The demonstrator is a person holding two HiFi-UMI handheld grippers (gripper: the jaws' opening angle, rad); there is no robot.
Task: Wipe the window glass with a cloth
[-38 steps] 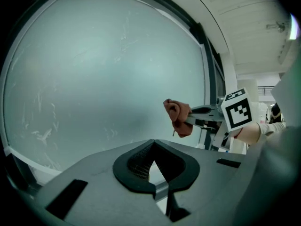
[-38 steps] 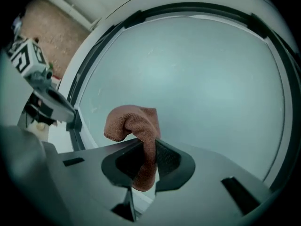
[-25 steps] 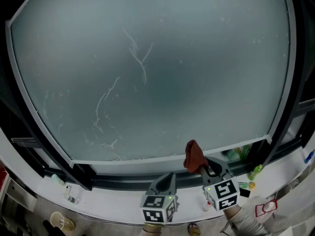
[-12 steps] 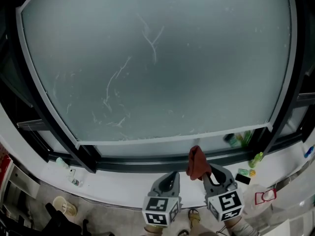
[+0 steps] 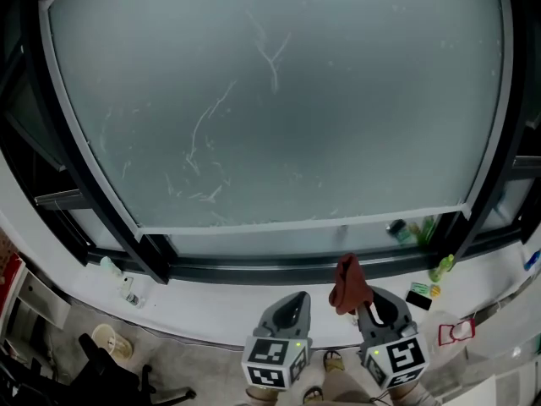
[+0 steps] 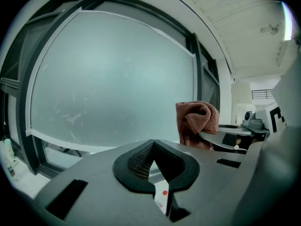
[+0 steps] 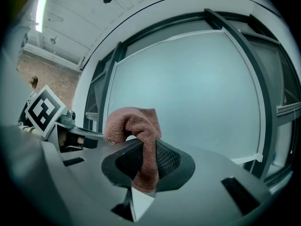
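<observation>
The window glass (image 5: 338,125) looks matt and frosted; the cloth (image 5: 348,284) is nubby terry.

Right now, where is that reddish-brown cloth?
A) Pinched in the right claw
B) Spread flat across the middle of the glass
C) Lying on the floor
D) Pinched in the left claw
A: the cloth hangs pinched between the jaws of the right claw, while the left claw is shut on nothing.
</observation>
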